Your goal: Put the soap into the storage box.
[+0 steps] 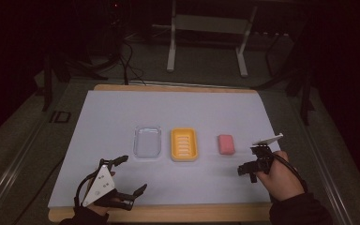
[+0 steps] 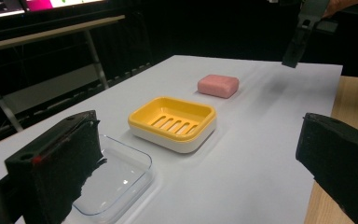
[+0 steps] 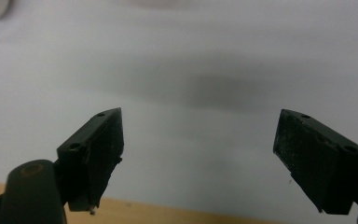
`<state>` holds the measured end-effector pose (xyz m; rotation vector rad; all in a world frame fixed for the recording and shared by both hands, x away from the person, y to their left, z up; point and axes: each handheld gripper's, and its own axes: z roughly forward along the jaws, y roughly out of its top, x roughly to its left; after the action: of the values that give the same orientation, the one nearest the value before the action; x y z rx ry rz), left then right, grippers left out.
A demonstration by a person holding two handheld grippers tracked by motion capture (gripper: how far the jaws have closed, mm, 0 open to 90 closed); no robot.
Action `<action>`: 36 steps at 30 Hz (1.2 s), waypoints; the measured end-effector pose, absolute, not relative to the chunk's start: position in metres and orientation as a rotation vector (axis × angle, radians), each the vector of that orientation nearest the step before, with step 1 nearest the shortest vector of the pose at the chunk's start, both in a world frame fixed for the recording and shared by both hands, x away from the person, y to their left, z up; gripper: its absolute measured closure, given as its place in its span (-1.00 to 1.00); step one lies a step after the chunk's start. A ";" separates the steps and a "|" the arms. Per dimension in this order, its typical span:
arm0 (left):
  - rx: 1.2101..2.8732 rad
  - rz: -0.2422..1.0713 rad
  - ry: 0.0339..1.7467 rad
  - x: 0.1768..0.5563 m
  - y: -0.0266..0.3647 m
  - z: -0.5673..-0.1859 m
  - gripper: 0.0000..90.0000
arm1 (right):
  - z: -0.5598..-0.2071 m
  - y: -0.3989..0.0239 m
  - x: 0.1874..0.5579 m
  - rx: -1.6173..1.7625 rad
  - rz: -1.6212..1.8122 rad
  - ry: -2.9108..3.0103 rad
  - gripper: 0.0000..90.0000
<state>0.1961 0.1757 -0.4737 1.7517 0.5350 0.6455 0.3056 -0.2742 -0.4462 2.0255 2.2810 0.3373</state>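
Nearest the person, the left gripper (image 1: 132,176) hangs over the front of the pale sheet (image 1: 122,112) with its jaws spread wide and empty, and the right gripper (image 1: 246,172) – jaws also apart in its own view, holding nothing – hovers above the sheet just short of the pink soap bar (image 1: 226,144). Beyond them, in a row left to right and apart from one another, lie a clear lid (image 1: 147,141), a yellow soap dish (image 1: 184,144) and the soap. The soap looks small, firm and likely slick – best pinched across its short sides – while the lid seems light and thin, best taken by its rim.
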 end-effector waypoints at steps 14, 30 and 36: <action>1.761 0.649 0.531 0.196 0.175 -0.474 -0.99 | -0.462 -0.265 0.311 2.164 0.070 2.400 -0.67; 1.761 0.650 0.527 0.196 0.174 -0.474 -0.99 | -0.467 -0.254 0.316 2.182 -0.024 2.491 -0.69; 1.764 0.649 0.527 0.196 0.174 -0.474 -0.99 | -0.463 -0.248 0.321 2.164 -0.020 2.492 -0.67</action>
<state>0.1962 0.1743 -0.4744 1.7636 0.5270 0.6485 0.3206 -0.2479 -0.4631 2.1642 2.4918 -0.0197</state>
